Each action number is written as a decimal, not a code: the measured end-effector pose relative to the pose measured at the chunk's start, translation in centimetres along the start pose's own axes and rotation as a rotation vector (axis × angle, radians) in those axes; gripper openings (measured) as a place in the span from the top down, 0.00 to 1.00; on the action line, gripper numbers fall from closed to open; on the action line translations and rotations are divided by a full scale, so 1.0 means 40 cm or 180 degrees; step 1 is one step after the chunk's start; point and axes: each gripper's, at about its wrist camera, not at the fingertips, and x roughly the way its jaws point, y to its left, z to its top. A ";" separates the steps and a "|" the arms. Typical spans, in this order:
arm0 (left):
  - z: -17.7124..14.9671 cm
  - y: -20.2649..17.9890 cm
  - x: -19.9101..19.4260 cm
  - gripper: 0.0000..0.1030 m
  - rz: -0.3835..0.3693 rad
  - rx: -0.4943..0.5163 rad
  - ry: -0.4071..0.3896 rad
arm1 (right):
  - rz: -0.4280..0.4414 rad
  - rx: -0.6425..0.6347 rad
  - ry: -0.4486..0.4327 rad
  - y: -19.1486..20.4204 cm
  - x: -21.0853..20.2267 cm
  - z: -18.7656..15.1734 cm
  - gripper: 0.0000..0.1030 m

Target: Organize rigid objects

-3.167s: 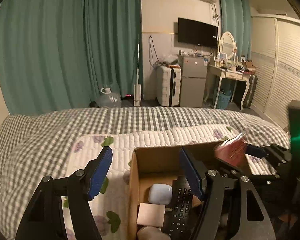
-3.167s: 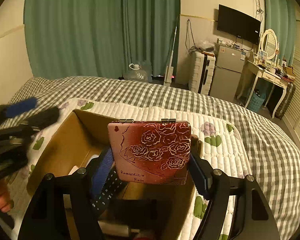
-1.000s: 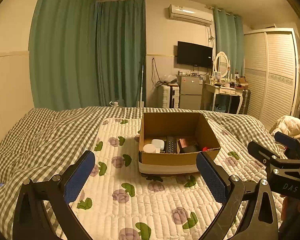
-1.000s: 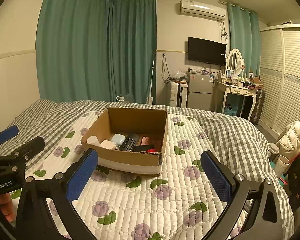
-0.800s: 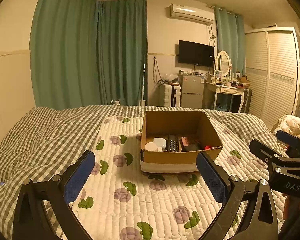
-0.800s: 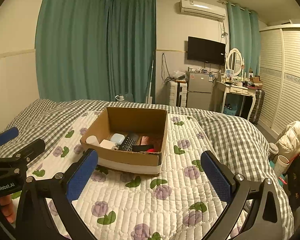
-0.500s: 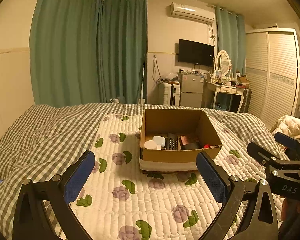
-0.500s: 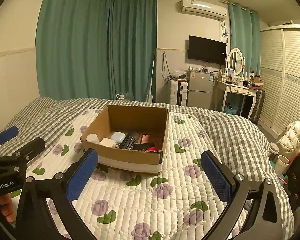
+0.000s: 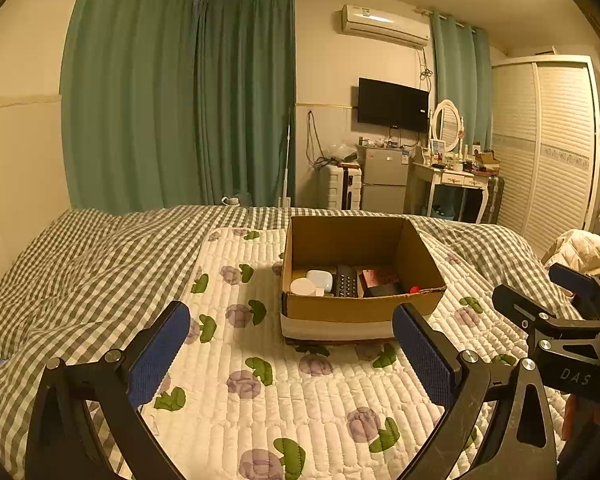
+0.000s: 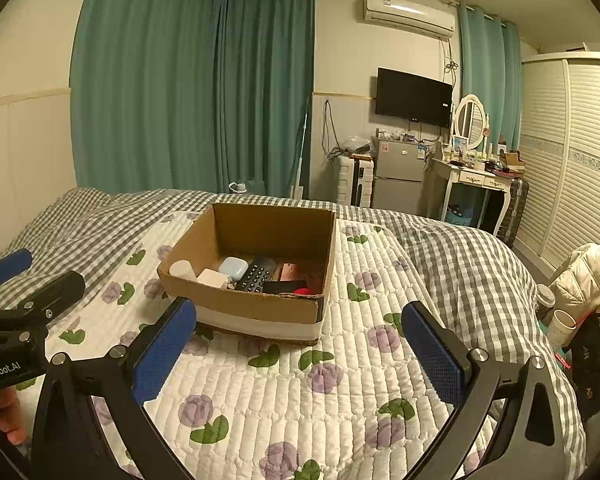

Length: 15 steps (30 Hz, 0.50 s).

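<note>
Sitting brown and open-topped, cardboard box (image 9: 362,309) faces both gripper (image 9: 290,350) pairs spread wide.

A brown cardboard box (image 9: 360,312) with a white band along its base sits on a white quilt (image 9: 300,400) printed with purple roses and green leaves. Under the quilt lies a grey-and-white checked blanket (image 9: 80,264). Inside the box: a black remote (image 10: 254,278) with pale buttons, a pale blue-white case (image 10: 233,268), a white round tub (image 9: 303,286), a pinkish-red patterned compact (image 9: 374,277) and something small and red (image 9: 414,290). Both the left gripper (image 9: 292,356) and the right gripper (image 10: 300,352) are black with blue finger pads (image 9: 158,354). Far off hang teal curtains (image 9: 180,112) against cream walls, with a black television (image 9: 393,105) to the right and a white slatted wardrobe (image 9: 556,152) beyond it.
</note>
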 end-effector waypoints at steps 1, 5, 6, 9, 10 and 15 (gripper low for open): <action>-0.001 0.000 0.000 0.00 0.0002 0.0004 0.0001 | -0.0001 0.0000 0.0002 0.000 0.000 0.000 0.00; -0.003 -0.001 0.000 0.00 -0.0004 -0.0003 0.0007 | -0.0004 -0.0008 0.0010 0.003 0.004 -0.002 0.00; -0.004 -0.001 -0.001 0.00 0.0002 -0.0001 0.0007 | -0.0005 -0.0012 0.0013 0.004 0.004 -0.003 0.00; -0.006 0.000 -0.001 0.00 0.0003 -0.0004 0.0006 | -0.0012 -0.0008 0.0004 0.004 0.004 -0.003 0.00; -0.005 0.000 -0.001 0.00 0.0007 -0.0004 0.0006 | -0.0008 -0.0003 0.0005 0.003 0.004 -0.004 0.00; -0.007 0.003 -0.001 0.00 0.0020 -0.0012 0.0003 | -0.0005 -0.0005 0.0012 0.003 0.005 -0.006 0.00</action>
